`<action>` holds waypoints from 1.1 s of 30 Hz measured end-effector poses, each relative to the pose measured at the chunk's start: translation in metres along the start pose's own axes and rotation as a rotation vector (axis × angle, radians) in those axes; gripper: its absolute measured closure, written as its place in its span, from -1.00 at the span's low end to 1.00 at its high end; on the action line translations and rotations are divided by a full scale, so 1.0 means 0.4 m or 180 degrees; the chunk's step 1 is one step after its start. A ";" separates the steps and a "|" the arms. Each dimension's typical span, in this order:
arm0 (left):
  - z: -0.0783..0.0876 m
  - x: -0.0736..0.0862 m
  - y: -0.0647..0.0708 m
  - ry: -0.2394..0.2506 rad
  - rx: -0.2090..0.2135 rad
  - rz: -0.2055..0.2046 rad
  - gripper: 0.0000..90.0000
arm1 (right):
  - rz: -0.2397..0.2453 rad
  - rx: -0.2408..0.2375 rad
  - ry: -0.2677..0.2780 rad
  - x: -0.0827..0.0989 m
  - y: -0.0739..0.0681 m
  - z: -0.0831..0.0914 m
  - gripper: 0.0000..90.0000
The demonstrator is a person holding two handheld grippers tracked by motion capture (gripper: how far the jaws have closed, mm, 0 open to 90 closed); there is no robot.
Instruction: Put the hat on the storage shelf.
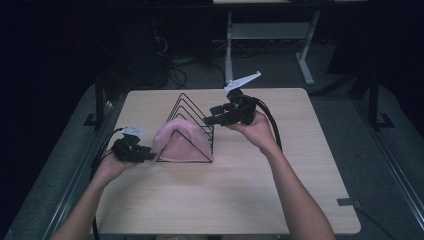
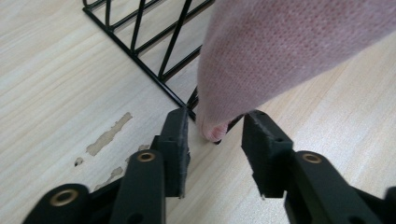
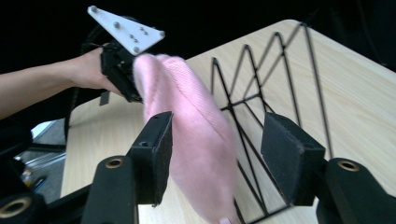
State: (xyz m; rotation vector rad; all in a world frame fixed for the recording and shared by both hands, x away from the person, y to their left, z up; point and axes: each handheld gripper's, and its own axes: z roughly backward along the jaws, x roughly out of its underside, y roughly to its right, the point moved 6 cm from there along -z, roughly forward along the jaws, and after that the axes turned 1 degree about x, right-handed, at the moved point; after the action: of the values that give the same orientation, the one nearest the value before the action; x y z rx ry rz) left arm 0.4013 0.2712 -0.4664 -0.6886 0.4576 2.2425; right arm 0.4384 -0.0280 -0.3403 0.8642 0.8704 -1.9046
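A pink knit cloth (image 1: 181,141) is draping over the black wire rack (image 1: 192,107) at desk (image 1: 300,165) centre. Your left hand-held gripper (image 1: 148,155), at its nine o'clock, and right hand-held gripper (image 1: 209,120), at one o'clock, are gaping, gripping nothing.

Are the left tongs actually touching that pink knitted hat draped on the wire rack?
Apart. In the left gripper view, the left tongs stand open around the tip of the pink hat, with bare table showing between each pad and the fabric.
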 end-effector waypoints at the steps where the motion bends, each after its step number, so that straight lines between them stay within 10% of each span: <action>1: 0.001 0.000 0.002 0.0011 -0.0002 0.0016 0.30 | -0.0009 0.0033 -0.0007 0.005 0.004 0.006 -0.10; 16: 0.021 0.004 0.019 0.0008 -0.0011 -0.0043 0.03 | -0.0151 0.0317 -0.0179 0.100 0.046 0.086 -0.25; 33: 0.040 0.029 0.034 0.0093 -0.0023 0.0027 -0.23 | -0.0506 0.0630 -0.0227 0.324 0.059 0.212 -0.40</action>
State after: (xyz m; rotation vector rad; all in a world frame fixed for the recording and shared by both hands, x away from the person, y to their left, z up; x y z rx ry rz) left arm 0.3790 0.2764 -0.4592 -0.7255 0.4679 2.2455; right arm 0.3874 -0.1599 -0.4083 0.8588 0.7348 -2.1748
